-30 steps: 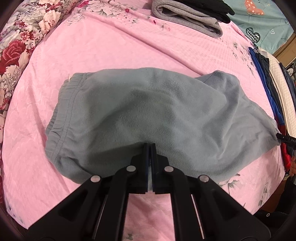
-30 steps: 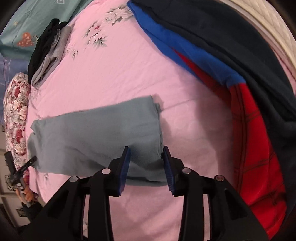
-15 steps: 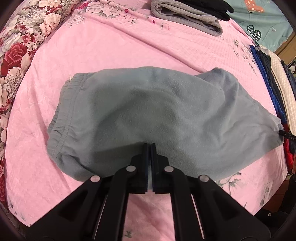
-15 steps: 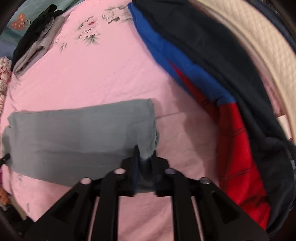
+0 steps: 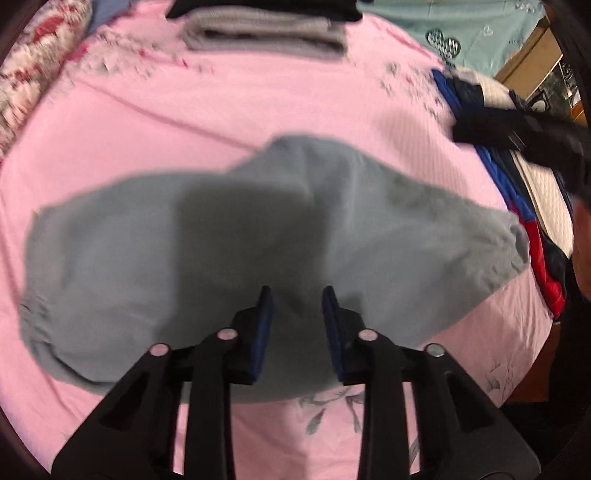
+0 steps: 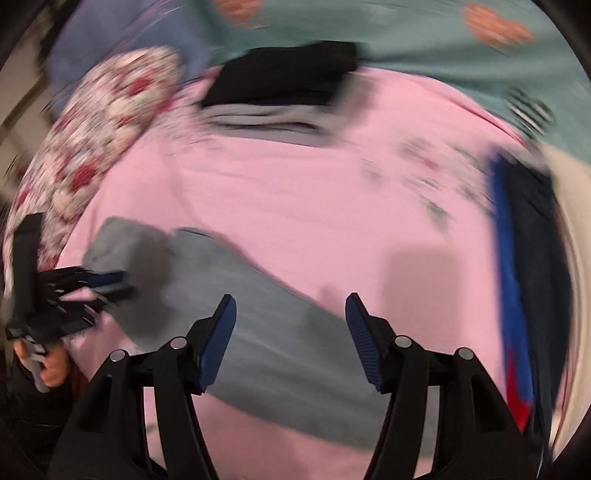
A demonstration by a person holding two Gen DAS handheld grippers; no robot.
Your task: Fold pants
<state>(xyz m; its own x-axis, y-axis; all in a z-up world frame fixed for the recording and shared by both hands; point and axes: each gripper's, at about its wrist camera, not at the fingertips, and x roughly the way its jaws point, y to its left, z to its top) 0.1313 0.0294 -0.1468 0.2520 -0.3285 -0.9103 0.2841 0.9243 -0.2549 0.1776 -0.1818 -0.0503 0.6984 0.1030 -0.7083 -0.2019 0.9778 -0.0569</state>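
Observation:
The grey-blue fleece pants (image 5: 229,236) lie folded on the pink bedsheet (image 5: 258,99). My left gripper (image 5: 297,295) is open and empty, hovering over the pants' near edge. In the right wrist view the pants (image 6: 273,332) stretch from lower middle to the left. My right gripper (image 6: 290,302) is open wide and empty above them. The left gripper (image 6: 107,282) shows at the far left of that view, and the right gripper's dark body (image 5: 517,133) shows at the upper right of the left wrist view. Both views are motion-blurred.
A stack of folded grey and black clothes (image 5: 266,33) lies at the far side of the bed. A pile of blue, red and dark garments (image 5: 517,199) lies along the right edge. A floral pillow (image 6: 99,147) sits at the left. A teal blanket (image 6: 406,33) lies beyond.
Both grippers were shut on the pants' edge and have let go and opened. The right gripper has swung round and lifted; the pants now lie folded shorter.

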